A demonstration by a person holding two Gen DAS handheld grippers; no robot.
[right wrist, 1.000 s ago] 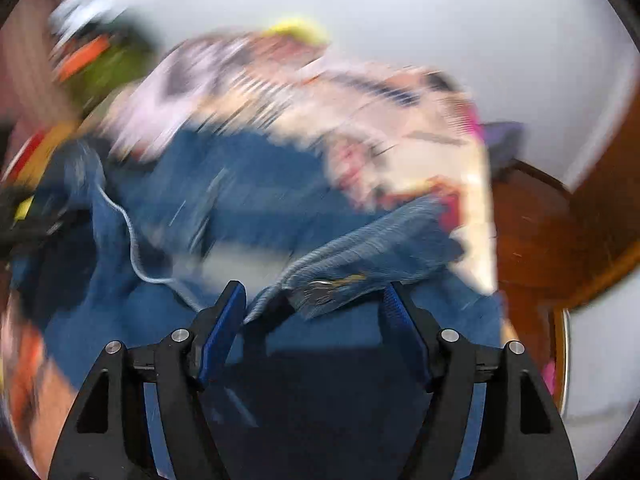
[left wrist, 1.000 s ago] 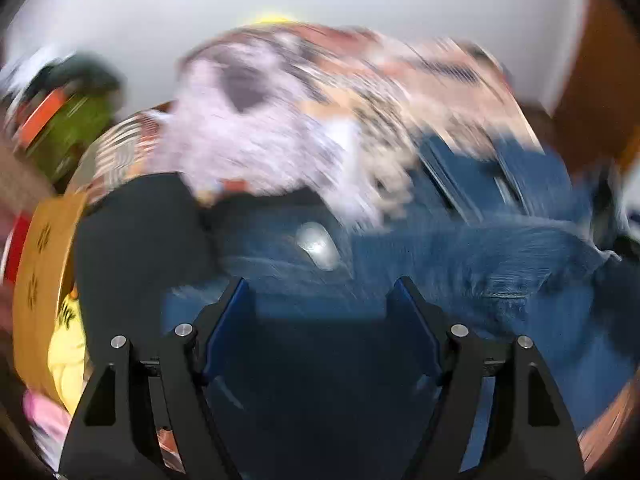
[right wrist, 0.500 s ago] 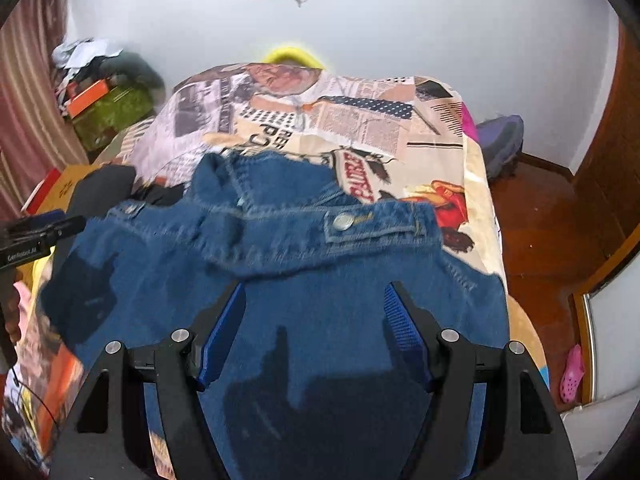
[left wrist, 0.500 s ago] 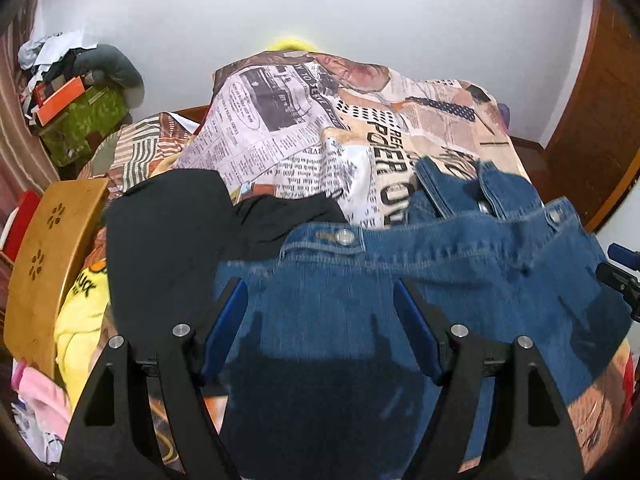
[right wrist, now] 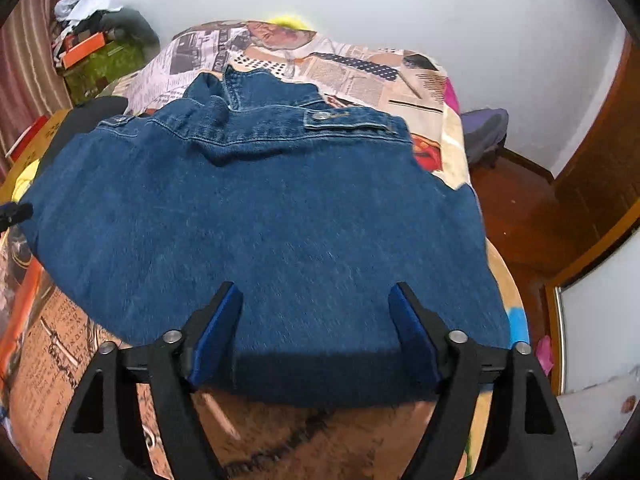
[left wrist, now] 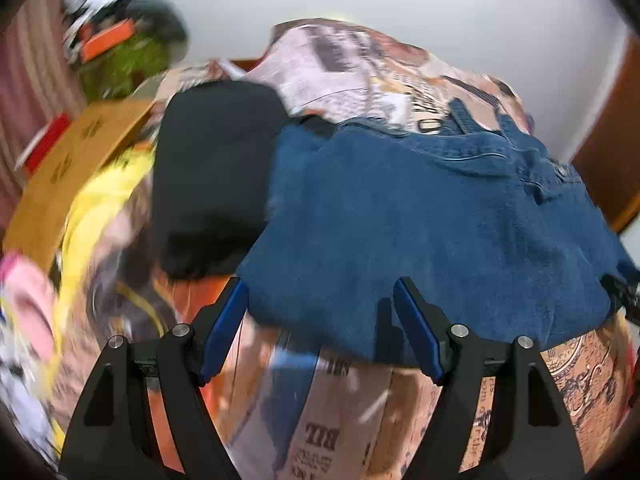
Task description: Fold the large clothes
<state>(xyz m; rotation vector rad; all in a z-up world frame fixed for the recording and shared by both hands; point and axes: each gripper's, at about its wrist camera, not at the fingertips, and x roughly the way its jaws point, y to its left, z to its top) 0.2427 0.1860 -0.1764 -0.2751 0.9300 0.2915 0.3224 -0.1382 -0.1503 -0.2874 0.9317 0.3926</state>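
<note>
Your left gripper (left wrist: 320, 332) has its jaws spread, empty, at the near hem of the denim jacket (left wrist: 420, 220) lying flat on the bed (left wrist: 580, 372); grab too wide and you may catch the black garment (left wrist: 212, 168) alongside. Your right gripper (right wrist: 316, 336) is spread too; a shallow bite could slip off the stiff denim.

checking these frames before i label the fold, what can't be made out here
- Denim jacket sleeves and front: both views, tucked under its own back panel.
- Bedspread print: left wrist view, motion blur near the left hand-held gripper.
- Yellow and pink clothes: left wrist view, smeared and cut by the fisheye edge.
- Jacket's near hem: right wrist view, shadowed between the right hand-held gripper fingers.
- Black garment: its type, featureless.
</note>
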